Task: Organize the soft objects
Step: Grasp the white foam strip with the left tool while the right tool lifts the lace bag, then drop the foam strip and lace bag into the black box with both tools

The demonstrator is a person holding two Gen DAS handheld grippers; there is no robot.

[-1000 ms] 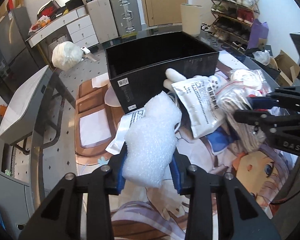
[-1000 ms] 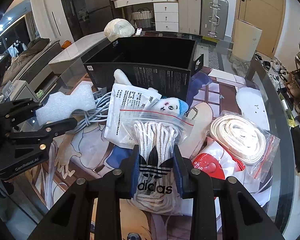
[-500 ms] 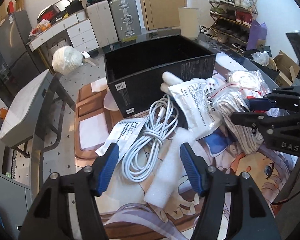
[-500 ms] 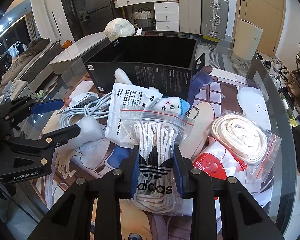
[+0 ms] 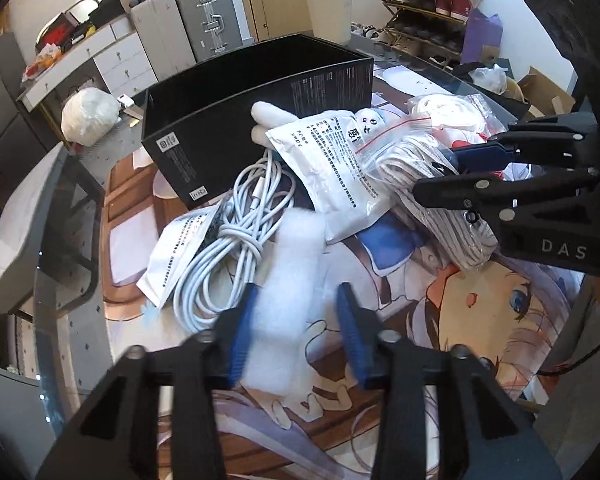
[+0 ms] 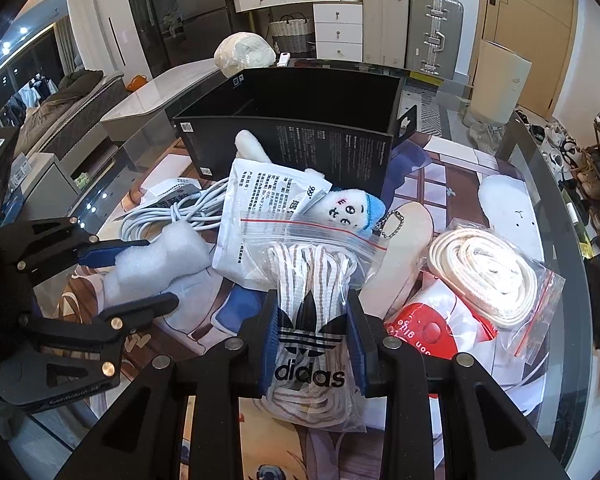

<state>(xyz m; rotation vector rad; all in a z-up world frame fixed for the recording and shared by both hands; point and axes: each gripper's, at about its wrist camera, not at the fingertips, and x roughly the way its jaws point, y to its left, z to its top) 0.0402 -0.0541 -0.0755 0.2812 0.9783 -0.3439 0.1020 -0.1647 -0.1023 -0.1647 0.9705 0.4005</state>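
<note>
Left wrist view. Closing in again with the left tool (image 5: 296,320) at six o'clock, pads either side of the foam piece (image 5: 296,272), now lying on the bench (image 5: 60,280) and running up toward twelve. Blurred here, so hard to judge how firmly pinched from this side. Held clear of the bench a second ago, dropped flat half a second ago with the pads flung wide, and being retaken lower down. Looks like a regrip, not a release for good. Uncovered by that drop: the white cable (image 5: 236,240) coiled at ten o'clock of the foam, touching its edge. Farther toward twelve, the black box (image 5: 260,120), open-topped, with no soft item seen inside. At three o'clock, the right tool (image 5: 436,174), clamped on a clear bag.

Right wrist view. No change at six o'clock: right tool (image 6: 312,332) shut tight on the bag of laces (image 6: 312,280), resting low on the pile at the same spot. At nine o'clock, the left tool (image 6: 160,272) seen side-on, pads biting into the foam piece (image 6: 140,272) and squeezing a waist into it, so gripped already while closing. Black box (image 6: 300,152) at twelve, just beyond the pile.

Meaning for the task: nothing boxed yet. Probably next, a lift of the foam toward twelve and into the box, minding the cable beside it.
</note>
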